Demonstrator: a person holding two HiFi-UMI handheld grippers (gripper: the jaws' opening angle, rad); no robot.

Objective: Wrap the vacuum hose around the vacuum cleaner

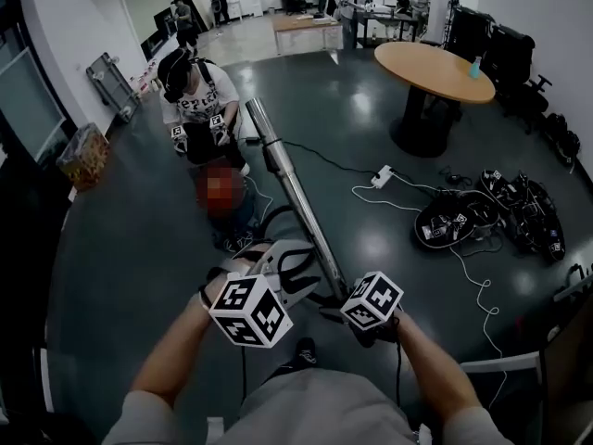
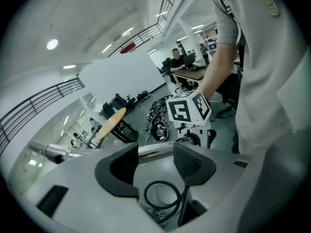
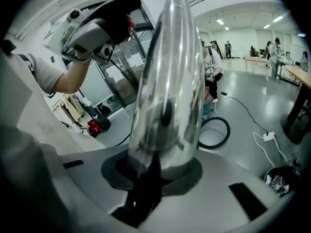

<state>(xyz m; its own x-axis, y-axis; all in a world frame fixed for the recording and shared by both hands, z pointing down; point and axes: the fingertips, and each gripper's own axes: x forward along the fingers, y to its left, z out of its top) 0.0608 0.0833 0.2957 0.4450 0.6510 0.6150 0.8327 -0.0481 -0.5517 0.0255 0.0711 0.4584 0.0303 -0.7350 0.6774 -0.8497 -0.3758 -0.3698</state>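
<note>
**A:** Head view first. How far along are we?

**B:** Barely begun, we judge. The hose (image 1: 276, 215) lies in a loose loop on the floor at mid-frame, wound round nothing. We cannot pick out the vacuum cleaner itself with any certainty. What we have in hand is the metal wand (image 1: 295, 191), slanting from lower centre up toward the upper left.

**A:** And our arms?

**B:** Both forearms reach in from the bottom edge, close together. The right gripper (image 1: 341, 306) sits at the wand's near end. The left gripper (image 1: 301, 276) is just beside it, on the wand's left.

**A:** Now the left gripper view.

**B:** Its jaws stand apart and nothing is pressed between the pads. The wand runs across just beyond their tips. The room leans hard in this view, so we take that wrist to be rolled over.

**A:** And the right gripper view?

**B:** There the jaws are clamped on the wand, which fills the gap and towers up mid-frame. The hose loop shows on the floor to its right. The left gripper hangs at upper left, apart from the wand.

**A:** So what is left?

**B:** All of the winding, as far as we see. The hose has yet to go round the cleaner at all.
</note>
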